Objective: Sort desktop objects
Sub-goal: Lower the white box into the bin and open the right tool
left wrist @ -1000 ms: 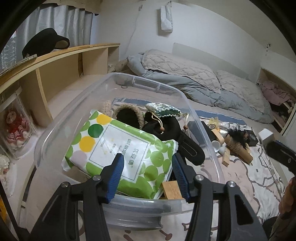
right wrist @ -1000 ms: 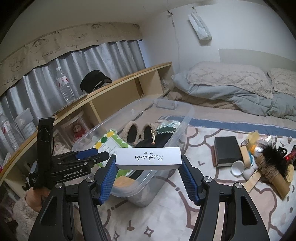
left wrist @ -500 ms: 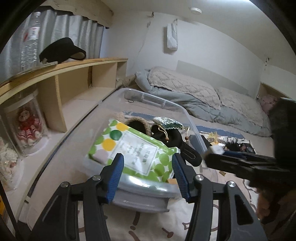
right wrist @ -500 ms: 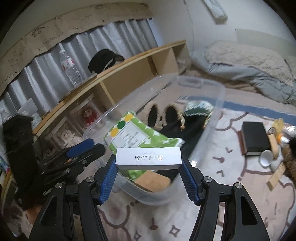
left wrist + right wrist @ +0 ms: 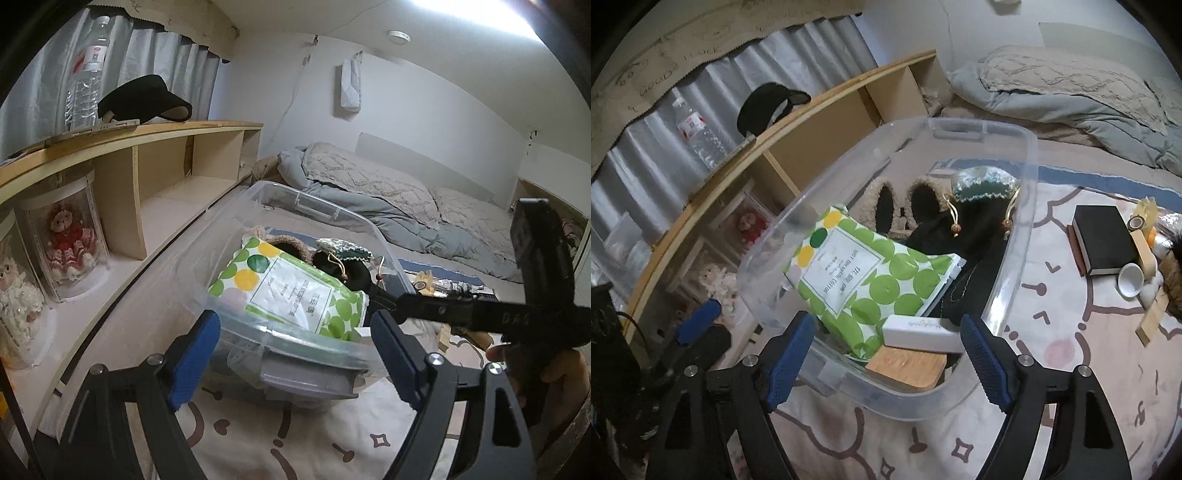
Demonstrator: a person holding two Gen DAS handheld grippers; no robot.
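A clear plastic bin (image 5: 1027,147) stands on the patterned mat. It holds a green-dotted pack (image 5: 864,273), furry slippers (image 5: 886,203), a green pouch (image 5: 982,184) and black cloth. A white box (image 5: 919,332) lies at the bin's near end on a wooden block (image 5: 905,369). My right gripper (image 5: 888,358) hovers just above it, jaws opening, pads clear of the box. My left gripper (image 5: 295,354) sits before the bin's near rim (image 5: 295,343), jaws opening, with nothing between them. The right gripper's arm (image 5: 461,310) reaches in from the right.
A black book (image 5: 1104,240), a white cup (image 5: 1130,284), tape rolls and wooden pieces lie on the mat right of the bin. A wooden shelf (image 5: 166,155) with a bottle (image 5: 86,77) and a black cap (image 5: 144,96) runs along the left. Bedding (image 5: 369,192) lies behind.
The right gripper carried the white box over the bin and let it go; it now lies on the wooden block. The left gripper's jaws spread wider and it drew back from the bin.
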